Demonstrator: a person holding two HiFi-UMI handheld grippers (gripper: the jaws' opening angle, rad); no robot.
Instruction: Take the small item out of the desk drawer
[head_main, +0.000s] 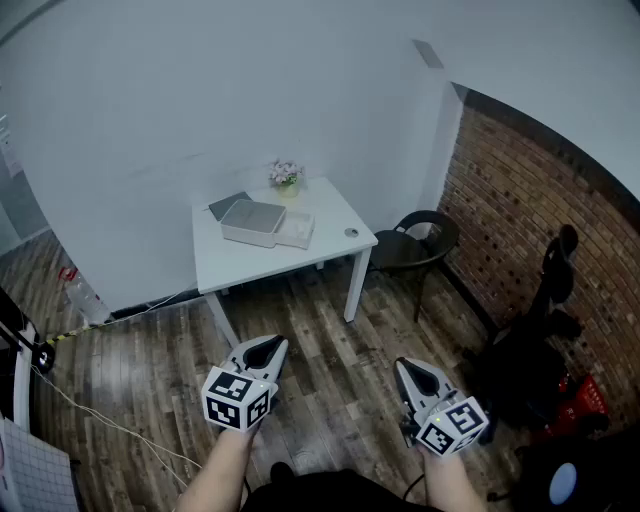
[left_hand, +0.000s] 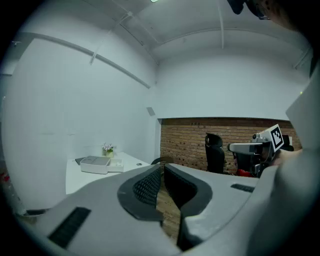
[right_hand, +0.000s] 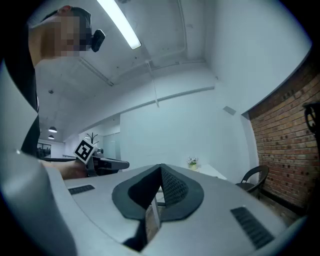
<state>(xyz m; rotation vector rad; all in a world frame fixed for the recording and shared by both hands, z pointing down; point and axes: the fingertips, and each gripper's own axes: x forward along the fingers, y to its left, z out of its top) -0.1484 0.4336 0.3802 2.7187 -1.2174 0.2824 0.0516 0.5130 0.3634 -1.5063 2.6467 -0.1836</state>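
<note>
A white desk (head_main: 240, 262) stands against the far wall, a few steps ahead of me. On it sits a pale grey desktop drawer box (head_main: 253, 221), with what looks like its white drawer (head_main: 298, 230) pulled out to the right; the box (left_hand: 95, 164) also shows in the left gripper view. I cannot see what the drawer holds. A small round item (head_main: 351, 233) lies near the desk's right edge. My left gripper (head_main: 268, 346) and right gripper (head_main: 404, 368) hang low over the wooden floor, far from the desk. Both are shut and empty.
A small pot of flowers (head_main: 286, 176) and a dark flat pad (head_main: 228, 205) sit at the desk's back. A dark chair (head_main: 415, 241) stands right of the desk by the brick wall (head_main: 520, 200). A black office chair (head_main: 553, 300) is at the right, with a cable (head_main: 90, 410) on the floor at left.
</note>
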